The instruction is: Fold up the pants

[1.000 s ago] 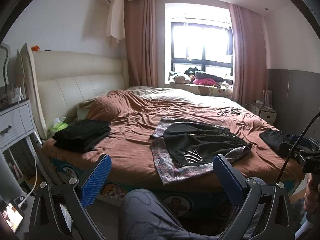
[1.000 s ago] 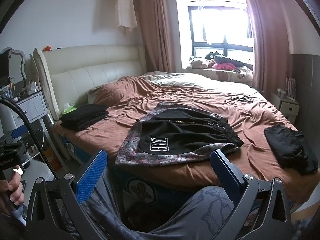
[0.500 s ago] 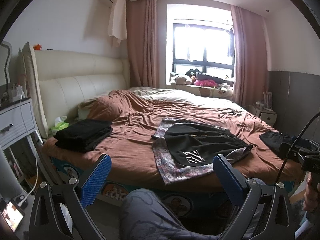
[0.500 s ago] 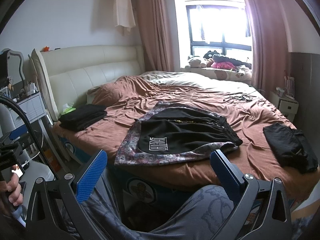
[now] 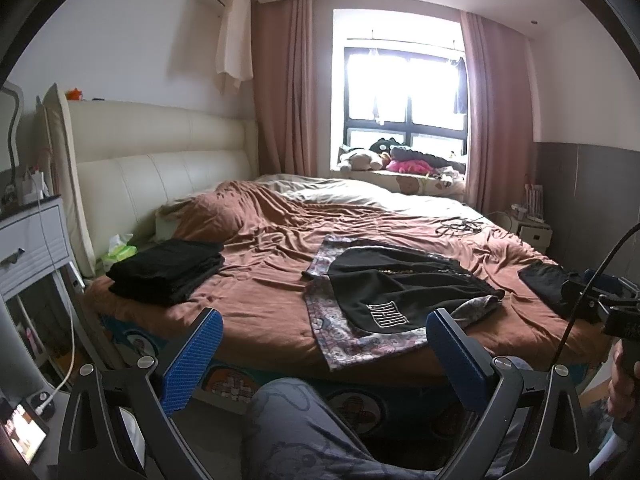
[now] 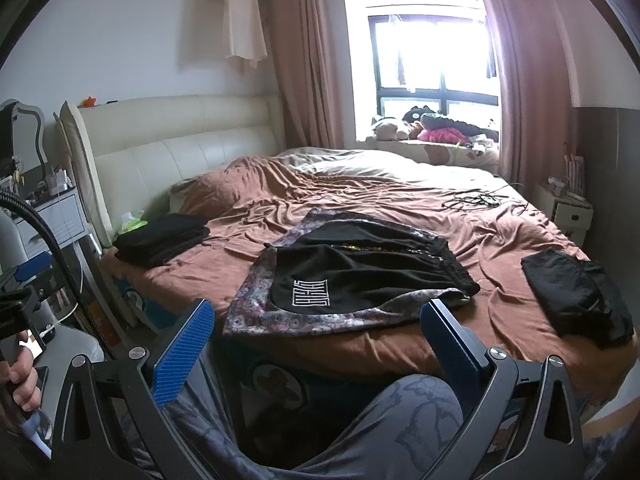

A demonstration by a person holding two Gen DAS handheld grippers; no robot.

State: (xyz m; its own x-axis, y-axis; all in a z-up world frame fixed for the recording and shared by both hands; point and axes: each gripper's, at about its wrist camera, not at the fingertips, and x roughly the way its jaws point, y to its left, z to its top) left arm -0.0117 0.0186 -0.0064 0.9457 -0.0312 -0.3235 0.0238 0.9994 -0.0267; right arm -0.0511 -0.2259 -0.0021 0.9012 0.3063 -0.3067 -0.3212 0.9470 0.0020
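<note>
Ahead | pants [image 5: 394, 294] on bed [image 5: 260, 300] | both claws gaping, apart from pants

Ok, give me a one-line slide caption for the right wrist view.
Open right gripper held short of the bed, facing black pants spread on a patterned cloth.

A single marking is carried by the black shorts [image 5: 400, 292] [image 6: 360, 276] spread on the bed: a white outlined block emblem near the hem, made up of angular strokes that cannot be resolved into letters. On the lit phone screen [image 5: 22, 434] at the lower left of the left wrist view nothing can be read
</note>
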